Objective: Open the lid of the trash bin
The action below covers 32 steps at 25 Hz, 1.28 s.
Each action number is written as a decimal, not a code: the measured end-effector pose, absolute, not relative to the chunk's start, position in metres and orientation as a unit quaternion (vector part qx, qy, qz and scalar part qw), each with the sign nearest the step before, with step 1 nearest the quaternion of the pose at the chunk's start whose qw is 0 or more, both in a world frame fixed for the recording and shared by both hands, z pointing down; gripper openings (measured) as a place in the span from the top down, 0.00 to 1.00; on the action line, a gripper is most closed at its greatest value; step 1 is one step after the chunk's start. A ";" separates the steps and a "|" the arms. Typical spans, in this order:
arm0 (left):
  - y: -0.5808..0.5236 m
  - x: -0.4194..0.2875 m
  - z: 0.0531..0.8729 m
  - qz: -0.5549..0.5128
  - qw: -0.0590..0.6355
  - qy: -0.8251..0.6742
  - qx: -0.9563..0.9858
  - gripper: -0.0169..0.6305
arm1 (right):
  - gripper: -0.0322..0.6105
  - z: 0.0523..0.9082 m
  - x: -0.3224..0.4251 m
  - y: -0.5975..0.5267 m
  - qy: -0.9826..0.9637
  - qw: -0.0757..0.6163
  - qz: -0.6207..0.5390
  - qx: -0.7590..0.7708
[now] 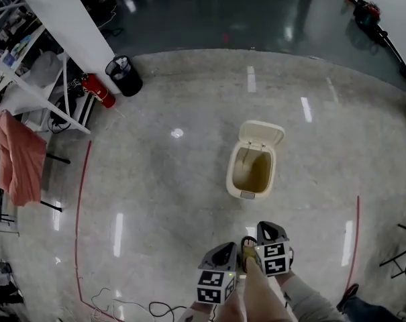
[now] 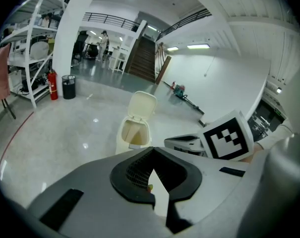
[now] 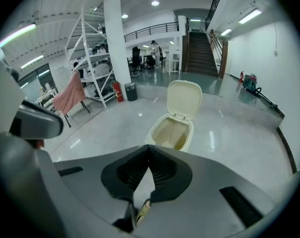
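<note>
Close to body: left gripper (image 2: 153, 148) and right gripper (image 3: 147, 145) side by side, jaws of both pressed together, nothing between them. Well ahead on floor: trash bin (image 1: 232, 174), lid (image 1: 262, 133) already hinged up and back, inside exposed. Judgement: opening looks done. Best to hold grippers off and avoid nudging lid forward.

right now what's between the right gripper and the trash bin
Only bare floor lies between the right gripper and the trash bin; head view shows it.

Open floor (image 1: 176, 200) around trash bin (image 1: 231, 176), raised lid (image 1: 262, 133) behind its mouth, shelf rack (image 1: 35, 89) seemingly well apart
</note>
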State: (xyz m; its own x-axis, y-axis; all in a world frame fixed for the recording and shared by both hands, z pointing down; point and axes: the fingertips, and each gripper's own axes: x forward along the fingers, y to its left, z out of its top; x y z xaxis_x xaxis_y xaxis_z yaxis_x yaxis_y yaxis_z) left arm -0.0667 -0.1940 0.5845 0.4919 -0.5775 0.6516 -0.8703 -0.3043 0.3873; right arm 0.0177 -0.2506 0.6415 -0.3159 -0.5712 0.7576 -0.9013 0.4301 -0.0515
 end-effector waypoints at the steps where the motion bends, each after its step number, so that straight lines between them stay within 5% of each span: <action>1: -0.191 -0.065 0.577 0.198 0.367 -0.461 0.783 0.97 | 0.95 0.626 0.017 -0.244 -0.778 0.332 0.240 0.476; 18: -0.140 -0.053 0.463 0.179 0.343 -0.448 0.806 0.97 | 0.95 0.439 -0.006 -0.136 -0.855 0.238 0.184 0.423; 32: -0.130 -0.045 0.413 0.170 0.282 -0.431 0.840 0.97 | 0.95 0.391 0.002 -0.124 -0.858 0.188 0.162 0.449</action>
